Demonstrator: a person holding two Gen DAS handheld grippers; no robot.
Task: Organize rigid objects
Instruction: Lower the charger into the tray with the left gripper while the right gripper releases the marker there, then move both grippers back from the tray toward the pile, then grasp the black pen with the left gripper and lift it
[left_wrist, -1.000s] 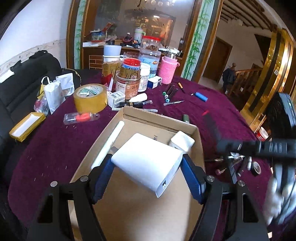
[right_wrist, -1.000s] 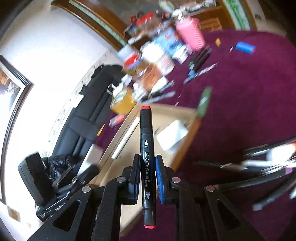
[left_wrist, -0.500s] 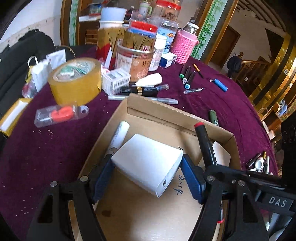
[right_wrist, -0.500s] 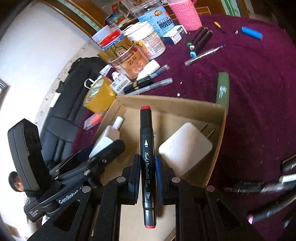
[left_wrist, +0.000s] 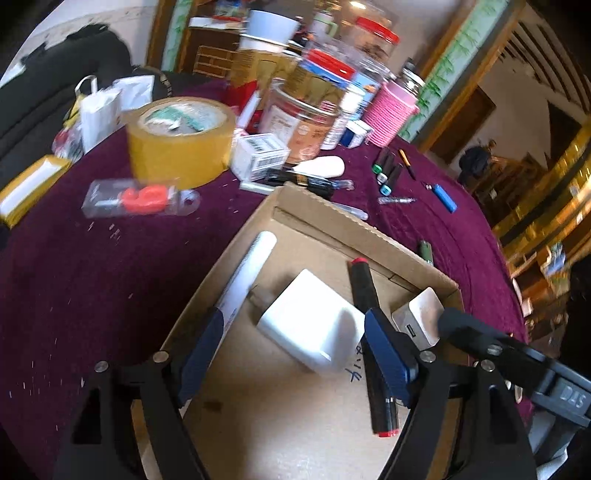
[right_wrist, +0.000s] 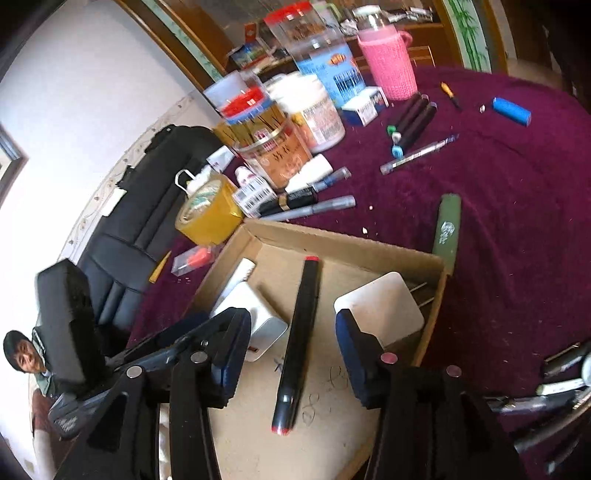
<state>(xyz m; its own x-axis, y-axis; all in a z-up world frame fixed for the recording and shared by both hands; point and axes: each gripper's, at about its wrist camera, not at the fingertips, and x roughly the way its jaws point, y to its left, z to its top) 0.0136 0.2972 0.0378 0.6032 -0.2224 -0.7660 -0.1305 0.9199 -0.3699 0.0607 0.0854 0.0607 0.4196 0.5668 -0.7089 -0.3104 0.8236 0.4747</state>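
- Both items have dropped out of their grips since the earlier frames.
- Left wrist view: the left gripper is opening; the white charger lies loose between its spread jaws in the cardboard box.
- Right wrist view: the right gripper is opening; the black marker lies on the box floor between jaws clear of it.

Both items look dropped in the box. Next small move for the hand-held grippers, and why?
Probably lift both clear: the black marker and white charger lie loose in the cardboard box, with the right hand-held gripper and left hand-held gripper opening around them.
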